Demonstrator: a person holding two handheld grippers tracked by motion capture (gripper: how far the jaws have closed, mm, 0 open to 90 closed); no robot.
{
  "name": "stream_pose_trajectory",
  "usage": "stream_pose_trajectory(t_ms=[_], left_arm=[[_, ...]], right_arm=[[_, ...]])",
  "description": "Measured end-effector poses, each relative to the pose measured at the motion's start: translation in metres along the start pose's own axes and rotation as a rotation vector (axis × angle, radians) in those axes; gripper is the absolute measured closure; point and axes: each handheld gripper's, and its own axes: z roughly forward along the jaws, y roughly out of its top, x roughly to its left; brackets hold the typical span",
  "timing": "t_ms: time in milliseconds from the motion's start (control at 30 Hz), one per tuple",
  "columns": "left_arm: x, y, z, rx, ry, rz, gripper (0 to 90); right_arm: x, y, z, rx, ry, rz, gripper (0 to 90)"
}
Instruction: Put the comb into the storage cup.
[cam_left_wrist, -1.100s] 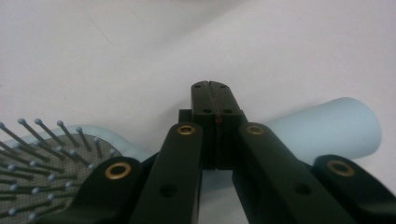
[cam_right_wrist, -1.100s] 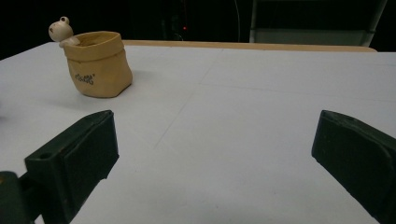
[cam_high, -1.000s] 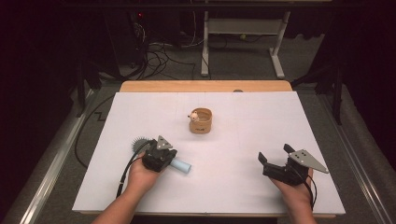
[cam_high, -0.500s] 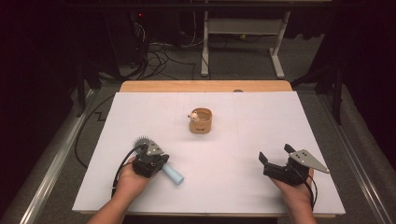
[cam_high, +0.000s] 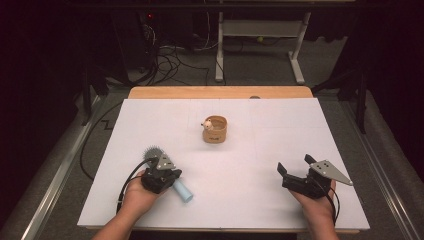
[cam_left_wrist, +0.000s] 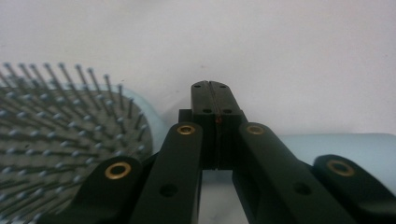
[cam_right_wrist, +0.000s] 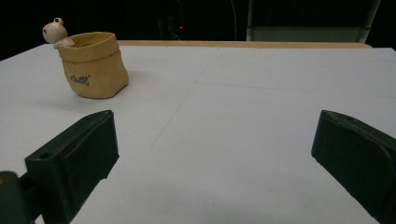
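Your pale blue hairbrush (cam_high: 167, 180) lies flat, bristles up. It rests well short of the tan pouch (cam_high: 215, 130), toward your left.

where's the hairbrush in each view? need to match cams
High view: hairbrush lower left on the white sheet, blue handle pointing lower right.
Left gripper view: bristle head at left, handle at right, behind the shut jaws.
Right gripper view: faces the tan pouch, upper left.
Shared landmark: the white sheet.
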Motion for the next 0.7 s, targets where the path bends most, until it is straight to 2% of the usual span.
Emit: stream_pose_trajectory(t_ms=[233,433,500,600,700], left_arm=[[0.0,-0.004,-0.002,0.032,-0.024,0.02,90.0],[0.003,-0.02,-0.016,0.029,-0.012,0.012,90.0],[0.005,-0.029,-0.023,0.026,-0.001,0.009,90.0],[0.009,-0.038,-0.029,0.019,0.019,-0.001,90.0],[0.012,-0.044,-0.033,0.011,0.02,-0.012,90.0]], right_arm=[[-0.002,-0.001,0.0,0.002,0.001,0.006,1.3],[-0.002,-0.001,0.0,0.002,-0.001,0.012,1.4],[-0.002,-0.001,0.0,0.004,-0.001,0.016,1.4],[-0.003,-0.001,0.0,0.005,-0.003,0.021,1.4],[-0.004,-0.001,0.0,0.004,-0.006,0.026,1.4]])
